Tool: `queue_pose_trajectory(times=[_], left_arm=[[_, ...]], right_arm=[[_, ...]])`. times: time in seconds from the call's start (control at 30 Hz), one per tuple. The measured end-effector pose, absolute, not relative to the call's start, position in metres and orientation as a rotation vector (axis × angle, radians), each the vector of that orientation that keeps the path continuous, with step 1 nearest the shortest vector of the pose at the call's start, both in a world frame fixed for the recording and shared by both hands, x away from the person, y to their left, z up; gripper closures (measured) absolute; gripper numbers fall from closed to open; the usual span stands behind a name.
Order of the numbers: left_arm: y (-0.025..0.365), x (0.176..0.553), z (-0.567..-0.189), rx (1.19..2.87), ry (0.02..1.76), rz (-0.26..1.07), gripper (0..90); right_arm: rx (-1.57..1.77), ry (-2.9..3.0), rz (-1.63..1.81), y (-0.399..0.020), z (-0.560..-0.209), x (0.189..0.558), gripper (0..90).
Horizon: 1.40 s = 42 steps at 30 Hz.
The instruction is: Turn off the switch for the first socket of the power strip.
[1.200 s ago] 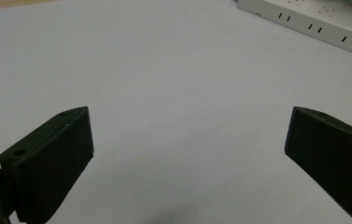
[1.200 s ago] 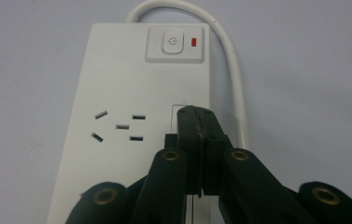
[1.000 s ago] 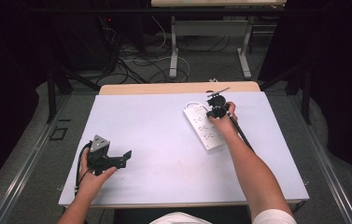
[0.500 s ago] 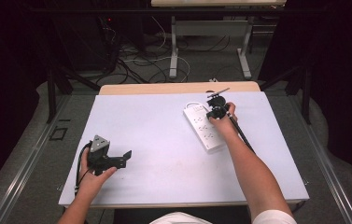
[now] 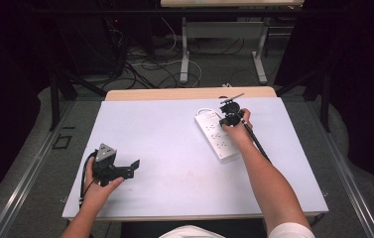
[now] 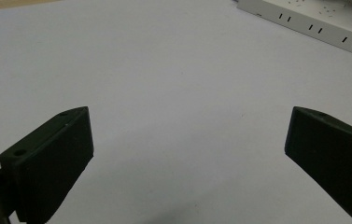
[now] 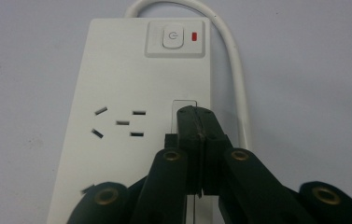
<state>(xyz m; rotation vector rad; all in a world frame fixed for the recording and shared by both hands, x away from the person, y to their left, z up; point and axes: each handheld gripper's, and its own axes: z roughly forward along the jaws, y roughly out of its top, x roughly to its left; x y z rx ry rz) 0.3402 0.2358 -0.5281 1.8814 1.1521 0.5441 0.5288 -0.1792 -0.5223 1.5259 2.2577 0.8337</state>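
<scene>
Two grippers: one in each hand, both over the pale lilac-white counter [image 5: 164, 148].
Left gripper [image 5: 125, 171]: low at the near left of the counter, jaws spread wide, nothing between them in the left gripper view; bare surface ahead.
Right gripper [image 7: 197, 126]: at the far right of the counter, jaws pressed together, tips meeting along a thin seam, directly over the strip.
Thing in hand, right: nothing clearly gripped; a thin clear rectangular outline on the strip just at and under the tips, too faint to identify.
White rectangular plastic power strip [image 7: 131, 93]: flat on the counter, far right; long axis running from the far end toward the near right edge, slightly slanted in the high view.
Switch end: square white power button [image 7: 173, 36] with a small red indicator light [image 7: 194, 36] beside it, straight ahead of the right gripper along the strip's long axis.
White round cable [image 7: 232, 60]: leaving the switch end, curving down the strip's right side.
Sockets: slot groups to the left of the right gripper's tips, all empty, no plugs.
Nearer hand: right, right above the strip; left well apart from it, strip's edge at the upper right of the left gripper view.
Likely next move, as a judgement: short push forward along the strip toward the button.
Containers: none.
</scene>
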Motion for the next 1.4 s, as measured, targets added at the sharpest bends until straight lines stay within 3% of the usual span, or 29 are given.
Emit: queue_pose_trajectory(times=[1.4], left_arm=[[0.239, 0.34, -0.528, 1.881, 1.162, 0.547, 1.4]], right_arm=[[1.511, 2.267, 0.856, -0.186, -0.512, 0.528, 84.5]])
